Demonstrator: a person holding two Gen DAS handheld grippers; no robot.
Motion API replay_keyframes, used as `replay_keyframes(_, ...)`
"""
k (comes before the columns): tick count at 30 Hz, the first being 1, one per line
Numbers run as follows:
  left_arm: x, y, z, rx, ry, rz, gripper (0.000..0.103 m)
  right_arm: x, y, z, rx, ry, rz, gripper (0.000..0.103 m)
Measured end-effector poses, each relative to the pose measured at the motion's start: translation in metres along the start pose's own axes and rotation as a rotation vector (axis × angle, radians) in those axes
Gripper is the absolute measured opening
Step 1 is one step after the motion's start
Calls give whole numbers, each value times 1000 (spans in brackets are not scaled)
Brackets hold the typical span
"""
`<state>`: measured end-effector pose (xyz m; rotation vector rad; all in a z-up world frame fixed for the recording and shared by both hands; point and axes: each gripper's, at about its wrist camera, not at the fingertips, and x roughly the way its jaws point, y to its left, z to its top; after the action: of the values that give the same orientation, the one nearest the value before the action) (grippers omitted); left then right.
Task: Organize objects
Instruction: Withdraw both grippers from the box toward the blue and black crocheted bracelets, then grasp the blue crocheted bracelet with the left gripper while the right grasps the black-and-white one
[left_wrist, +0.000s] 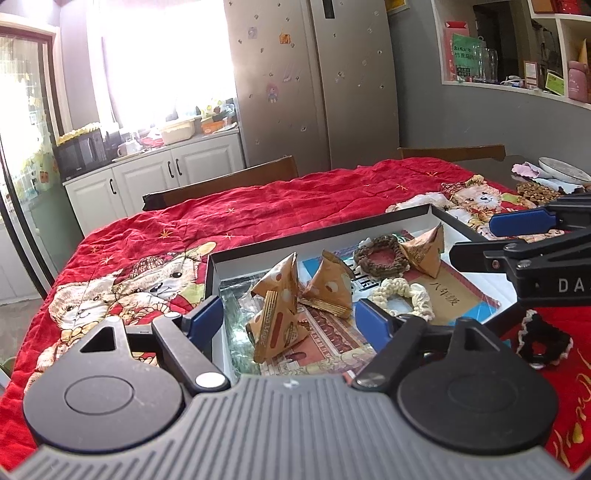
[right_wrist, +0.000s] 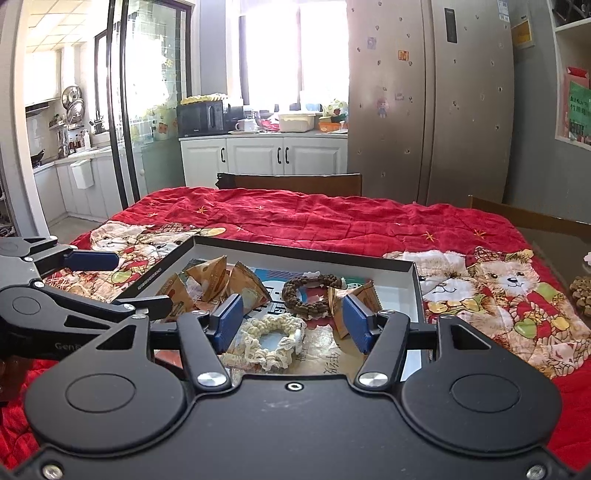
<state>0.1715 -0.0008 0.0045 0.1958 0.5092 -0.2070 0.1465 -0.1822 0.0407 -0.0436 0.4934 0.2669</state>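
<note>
**Over the box: both grippers released above the sorted items**

On the left wrist view, my left gripper (left_wrist: 286, 317) hangs above the near end of the shallow black-rimmed box (left_wrist: 321, 242) that sits on the red teddy-bear quilt (left_wrist: 258, 210). Its blue pads stand wide apart and press on nothing; I count it as released. Between them in the picture, down in the box, lie two tan triangular snack packets (left_wrist: 279, 314), one leaning on the other, with a third packet (left_wrist: 330, 286) just beside them. Further back I see a brown crocheted scrunchie (left_wrist: 380, 260) touching another triangular packet (left_wrist: 424, 251), and a cream scrunchie (left_wrist: 404, 297) resting on a printed booklet (left_wrist: 454, 299). A black scrunchie with pale trim (left_wrist: 543, 341) lies outside the box on the quilt, near its right wall. My right gripper (left_wrist: 476, 240) reaches in from the right edge above the far corner of the box.

From the right wrist view, my right gripper (right_wrist: 291, 323) hovers over the near right part of the same box (right_wrist: 413, 284). Its pads are parted with nothing clamped, so it too is released. The cream scrunchie (right_wrist: 269, 341) shows below and between the pads, the brown one (right_wrist: 308, 293) just behind it, and a tan packet (right_wrist: 351, 302) stands close by the right pad. More packets (right_wrist: 218, 280) crowd the left end of the box. My left gripper (right_wrist: 122, 280) comes in from the left, one pad over the quilt (right_wrist: 332, 218) outside the box wall.
</note>
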Motion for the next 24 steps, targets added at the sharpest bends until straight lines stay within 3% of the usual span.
replay_keyframes(24,-38,-9,0,47,-45,-11,88,-50,-8,-6,-38,-23,-32,60)
